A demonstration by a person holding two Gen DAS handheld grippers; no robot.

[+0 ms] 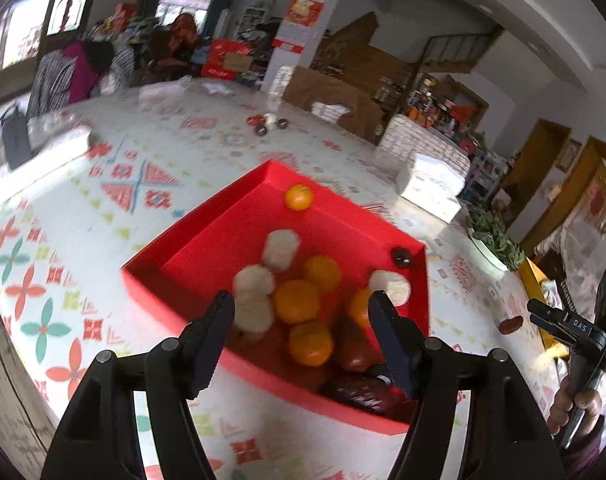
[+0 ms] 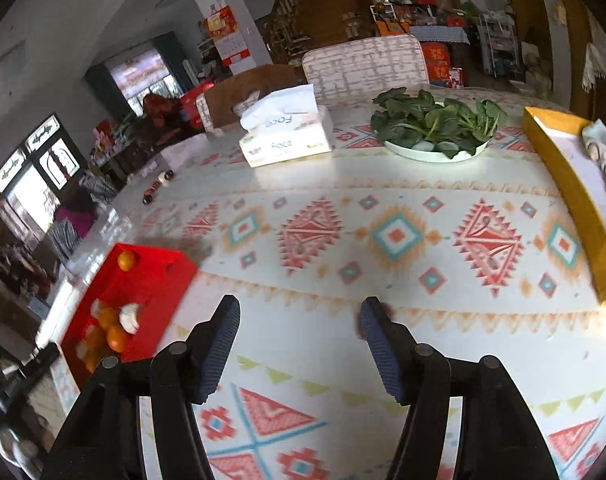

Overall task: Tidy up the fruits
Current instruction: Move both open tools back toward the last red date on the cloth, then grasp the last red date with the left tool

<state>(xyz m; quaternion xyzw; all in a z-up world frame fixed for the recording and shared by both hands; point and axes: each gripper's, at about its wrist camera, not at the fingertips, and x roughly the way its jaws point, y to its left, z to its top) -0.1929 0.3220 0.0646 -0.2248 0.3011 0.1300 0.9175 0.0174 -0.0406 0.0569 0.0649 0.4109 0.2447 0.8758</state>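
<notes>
Left claw (image 1: pixel 301 306) open, empty, over red box (image 1: pixel 207 216) of oranges (image 1: pixel 295 301) on patterned tablecloth (image 2: pixel 383 240). Right claw (image 2: pixel 299 314) open, empty; box lower left of it, tissue box (image 2: pixel 285 140) and plate of greens (image 2: pixel 435 128) beyond, cluttered room behind.

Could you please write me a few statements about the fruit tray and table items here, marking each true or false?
1. The shallow red cardboard tray holds several oranges. True.
2. The left gripper grips an orange. False: its jaws stand open, empty.
3. The white plate of leafy greens sits inside the tray. False: it rests on the patterned tablecloth.
4. The right gripper holds nothing. True.
</notes>
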